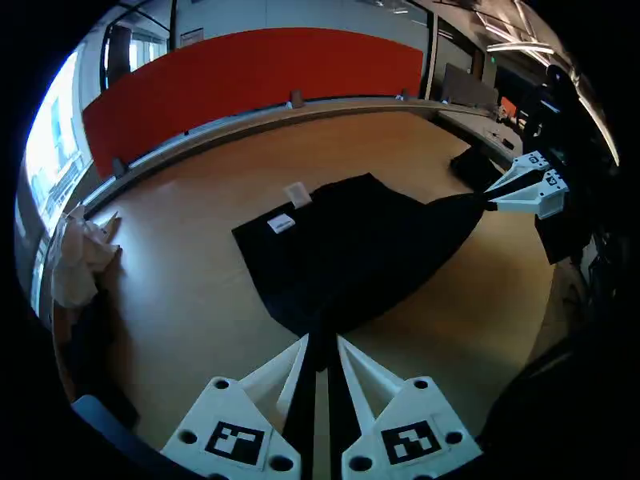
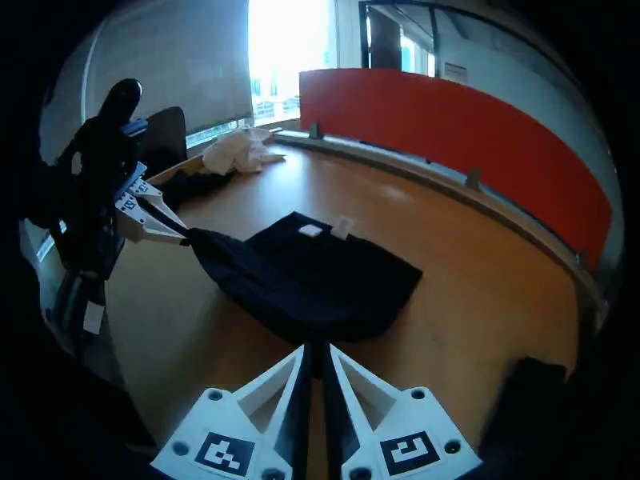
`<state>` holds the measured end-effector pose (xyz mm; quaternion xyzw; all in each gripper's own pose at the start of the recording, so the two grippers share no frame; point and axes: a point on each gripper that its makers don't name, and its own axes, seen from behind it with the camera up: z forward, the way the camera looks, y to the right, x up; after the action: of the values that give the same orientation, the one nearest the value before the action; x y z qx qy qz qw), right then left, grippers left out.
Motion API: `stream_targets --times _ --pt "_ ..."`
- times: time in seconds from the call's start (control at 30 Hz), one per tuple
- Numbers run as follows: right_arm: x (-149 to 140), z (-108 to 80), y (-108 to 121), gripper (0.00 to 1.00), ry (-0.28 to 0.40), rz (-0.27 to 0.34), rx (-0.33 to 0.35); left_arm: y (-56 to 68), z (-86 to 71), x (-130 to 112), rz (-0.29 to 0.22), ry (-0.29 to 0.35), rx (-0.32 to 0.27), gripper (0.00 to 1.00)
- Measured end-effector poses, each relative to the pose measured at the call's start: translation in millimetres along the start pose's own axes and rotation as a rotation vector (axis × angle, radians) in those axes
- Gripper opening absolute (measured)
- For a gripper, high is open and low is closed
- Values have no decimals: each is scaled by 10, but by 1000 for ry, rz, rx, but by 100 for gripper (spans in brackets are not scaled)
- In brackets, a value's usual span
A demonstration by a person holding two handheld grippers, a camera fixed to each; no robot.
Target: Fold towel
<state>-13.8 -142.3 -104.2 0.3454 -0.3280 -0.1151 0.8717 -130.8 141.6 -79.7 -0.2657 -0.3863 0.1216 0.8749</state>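
Black limp towel (image 1: 352, 248) draped on glossy wood table (image 1: 184, 296), left gripper (image 1: 322, 342) and right gripper (image 2: 314, 350) each pinching a corner

Bare tabletop (image 2: 480, 304) around the towel (image 2: 320, 280), red divider (image 2: 480, 128) behind, cloth heap (image 2: 236, 152) at corner

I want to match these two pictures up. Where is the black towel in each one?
Left gripper view: the towel is in the middle, on the table, with a corner pulled out to the right.
Right gripper view: the towel is in the middle, with a corner pulled out to the left.
Shared landmark: the red wall behind the table.
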Motion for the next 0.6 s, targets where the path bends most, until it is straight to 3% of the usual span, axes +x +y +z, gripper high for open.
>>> stream_targets --times 0.6 --pt "342 -449 -142 8 49 39 22 102 -404 247 -13 9 -16 9"
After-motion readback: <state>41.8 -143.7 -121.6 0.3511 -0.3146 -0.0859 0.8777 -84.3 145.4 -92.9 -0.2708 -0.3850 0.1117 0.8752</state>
